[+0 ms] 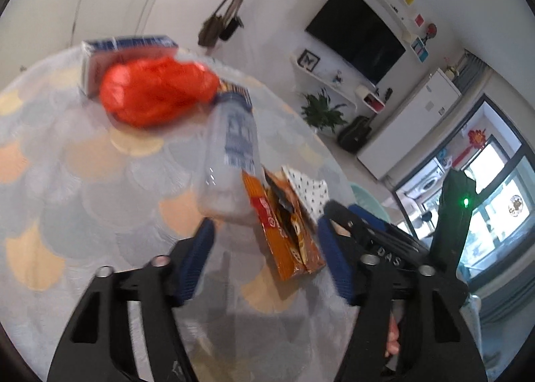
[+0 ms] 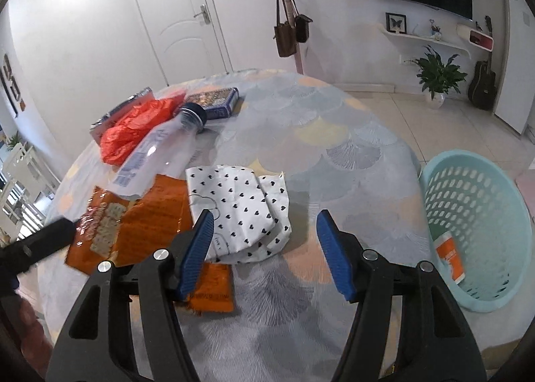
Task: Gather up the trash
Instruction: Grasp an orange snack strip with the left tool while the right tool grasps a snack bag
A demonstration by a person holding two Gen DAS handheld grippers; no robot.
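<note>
Orange wrapper (image 1: 287, 231) lay on the table (image 1: 83, 181); both the left gripper (image 1: 265, 261) and right gripper (image 2: 265, 258) stood apart, empty, approaching trash; next, closing on one piece for the basket (image 2: 481, 241).

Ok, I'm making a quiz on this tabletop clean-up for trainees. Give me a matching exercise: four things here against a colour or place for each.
Things:
1. plastic bag
2. bottle
3. basket
4. heart-print paper

Descriptions:
A. pale turquoise, beside the table
B. white with small dark hearts
C. red, crumpled
D. clear, lying on its side with a dark cap

Pairs: 1-C, 2-D, 3-A, 4-B
</note>
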